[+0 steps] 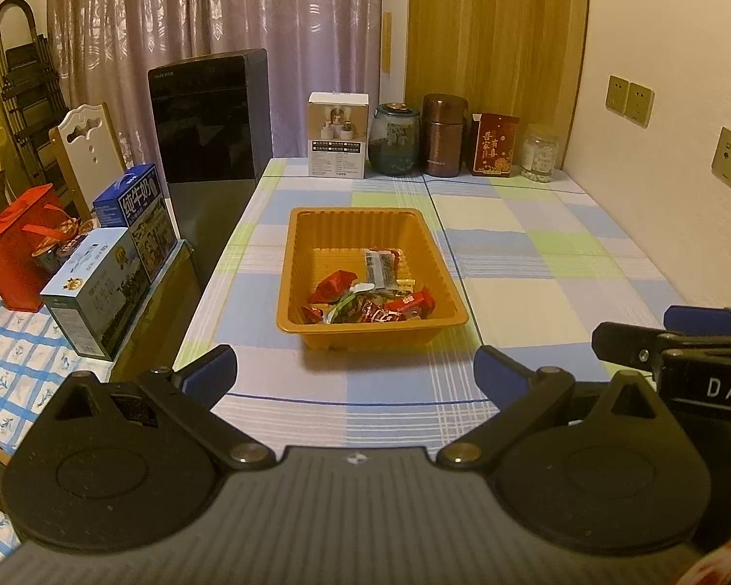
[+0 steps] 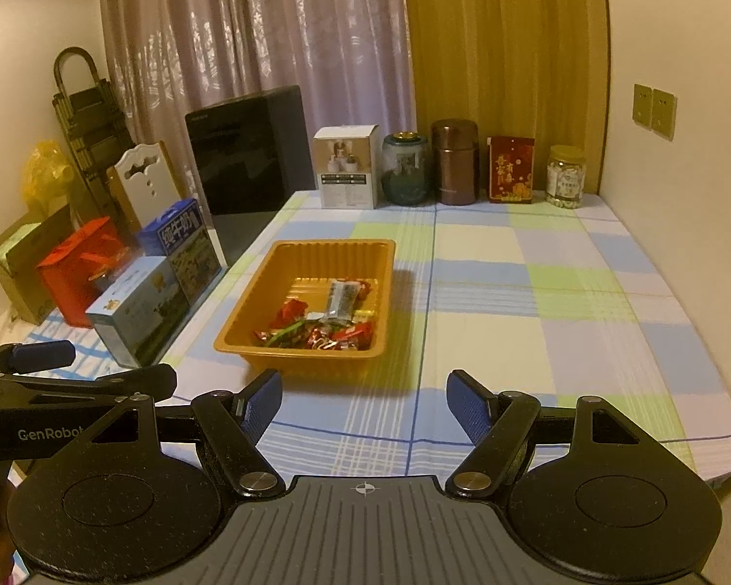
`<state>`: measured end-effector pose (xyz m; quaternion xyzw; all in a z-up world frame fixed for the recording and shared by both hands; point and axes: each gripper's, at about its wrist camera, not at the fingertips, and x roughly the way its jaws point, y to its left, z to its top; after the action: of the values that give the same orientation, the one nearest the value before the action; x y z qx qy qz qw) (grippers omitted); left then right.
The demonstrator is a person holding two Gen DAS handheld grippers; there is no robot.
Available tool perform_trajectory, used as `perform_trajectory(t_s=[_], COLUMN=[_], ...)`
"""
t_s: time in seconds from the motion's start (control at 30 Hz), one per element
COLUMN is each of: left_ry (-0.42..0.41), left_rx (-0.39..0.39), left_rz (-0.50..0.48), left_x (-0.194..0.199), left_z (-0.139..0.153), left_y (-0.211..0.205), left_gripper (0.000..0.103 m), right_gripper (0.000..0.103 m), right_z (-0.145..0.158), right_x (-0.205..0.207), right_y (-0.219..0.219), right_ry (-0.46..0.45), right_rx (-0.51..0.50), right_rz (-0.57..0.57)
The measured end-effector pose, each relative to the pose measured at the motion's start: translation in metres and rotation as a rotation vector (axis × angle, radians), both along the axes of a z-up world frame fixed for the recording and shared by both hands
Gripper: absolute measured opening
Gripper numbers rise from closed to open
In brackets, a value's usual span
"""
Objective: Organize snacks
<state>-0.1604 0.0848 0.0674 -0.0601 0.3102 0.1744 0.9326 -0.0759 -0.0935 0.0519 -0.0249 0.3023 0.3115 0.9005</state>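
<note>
Snacks (image 1: pixel 365 295) lie heaped in the near end of the orange tray (image 1: pixel 287 268), which sits on the checked surface (image 1: pixel 536 263) a little ahead of both tools; no loose packet shows on the cloth around it, so the sorting looks at or near its end. The left tool (image 1: pixel 355 370) and the right tool (image 2: pixel 363 402) both hang above the near edge with jaws spread wide and nothing between them. The wrappers are mostly red and crinkled, with one clear packet of dark contents lying on top and a green-edged one beneath (labels are too small to read). Any further move would call for finding a stray packet out of view, or simply drawing both tools back.
</note>
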Motion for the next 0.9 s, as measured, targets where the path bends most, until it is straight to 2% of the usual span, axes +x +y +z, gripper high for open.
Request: perform_trajectory(t_s=[0.9], left_ry=[-0.001], left_rx=[0.0], left_rz=[-0.005], left_x=[0.0004], left_z=[-0.0017], left_y=[0.0002], left_gripper=[0.103], right_gripper=[0.074], right_z=[-0.0042], right_x=[-0.0017], right_y=[-0.0011], right_ry=[0.003], right_rx=[0.0], right_rz=[-0.003])
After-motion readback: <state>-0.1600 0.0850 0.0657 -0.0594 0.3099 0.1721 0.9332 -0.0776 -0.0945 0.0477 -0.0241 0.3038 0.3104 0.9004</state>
